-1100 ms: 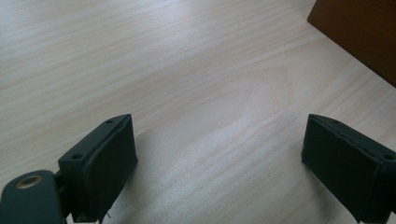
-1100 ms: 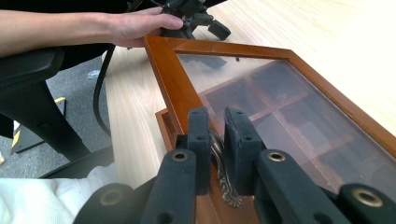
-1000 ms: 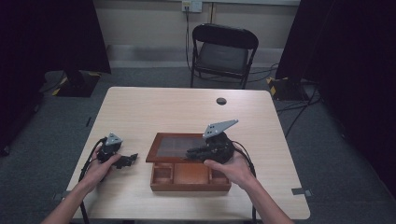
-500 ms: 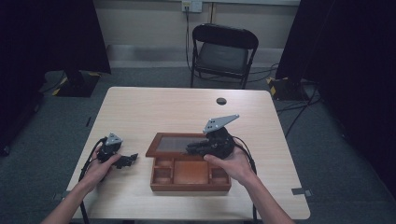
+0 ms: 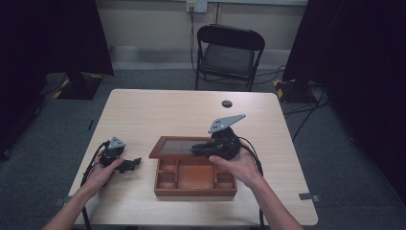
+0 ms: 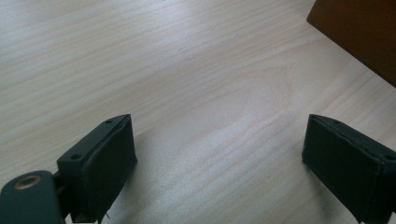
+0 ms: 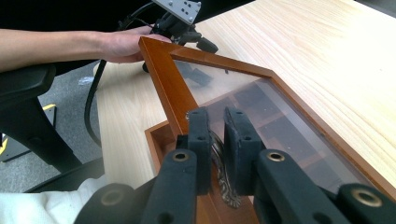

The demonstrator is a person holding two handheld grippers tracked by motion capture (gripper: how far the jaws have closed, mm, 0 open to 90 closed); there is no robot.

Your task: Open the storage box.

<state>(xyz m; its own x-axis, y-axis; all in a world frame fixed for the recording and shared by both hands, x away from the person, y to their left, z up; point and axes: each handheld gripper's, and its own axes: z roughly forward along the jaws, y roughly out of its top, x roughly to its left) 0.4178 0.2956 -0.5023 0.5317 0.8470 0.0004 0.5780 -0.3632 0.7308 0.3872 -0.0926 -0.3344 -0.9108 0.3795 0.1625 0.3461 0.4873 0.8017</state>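
The right gripper (image 7: 217,140) pinches the metal clasp (image 7: 223,179) on the raised glass lid (image 7: 243,102) of the wooden box (image 5: 195,176) at mid-worktop (image 5: 191,112). The left gripper (image 6: 219,163), jaws spread, rests empty on the worktop just left of the box. A small dark disc (image 5: 227,103) lies near the far edge, a chair (image 5: 230,52) beyond. Both forearms reach forward.

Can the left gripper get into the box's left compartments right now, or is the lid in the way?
Probably yes. The lid is raised and tipped back, held by the right gripper, so the wooden box lies open from above. The left gripper sits open on bare table just beside it.
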